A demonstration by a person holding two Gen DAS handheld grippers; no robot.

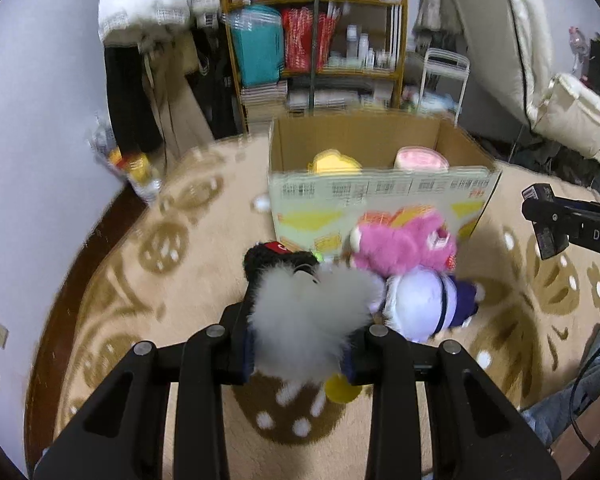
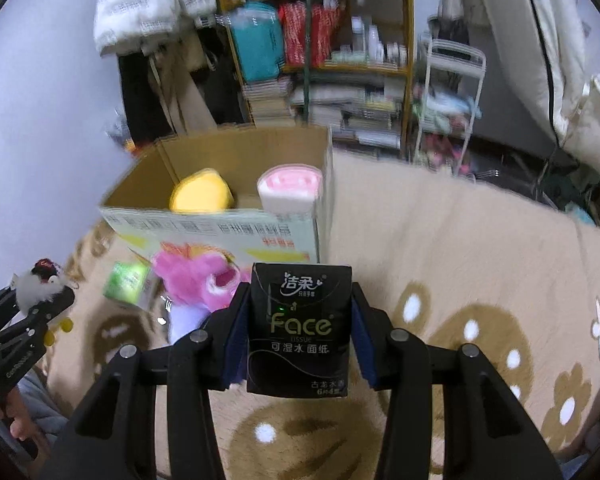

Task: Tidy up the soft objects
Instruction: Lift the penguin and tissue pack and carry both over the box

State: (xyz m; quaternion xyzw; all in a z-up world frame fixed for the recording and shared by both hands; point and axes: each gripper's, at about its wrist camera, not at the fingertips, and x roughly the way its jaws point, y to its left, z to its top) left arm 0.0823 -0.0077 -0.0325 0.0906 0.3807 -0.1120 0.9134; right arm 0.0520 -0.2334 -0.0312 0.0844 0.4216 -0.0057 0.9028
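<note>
My left gripper [image 1: 302, 320] is shut on a fluffy white-and-black penguin plush [image 1: 308, 312] with yellow feet, held above the carpet; it also shows in the right wrist view [image 2: 40, 284]. My right gripper [image 2: 300, 320] is shut on a black Face tissue pack [image 2: 298, 328]. An open cardboard box [image 1: 380, 196] stands ahead and holds a yellow plush [image 1: 334, 162] and a pink-white plush [image 1: 420, 160]. A pink plush [image 1: 400, 240] and a white-purple plush [image 1: 428, 304] lie in front of the box. A green tissue pack [image 2: 128, 280] lies beside them.
A beige patterned carpet [image 1: 160, 280] covers the floor. A wooden shelf [image 1: 316, 40] full of goods stands behind the box, with hanging clothes [image 1: 148, 60] on the left. A white folding chair [image 2: 448, 96] and bedding [image 1: 540, 60] are on the right. The right gripper shows at the right edge [image 1: 568, 228].
</note>
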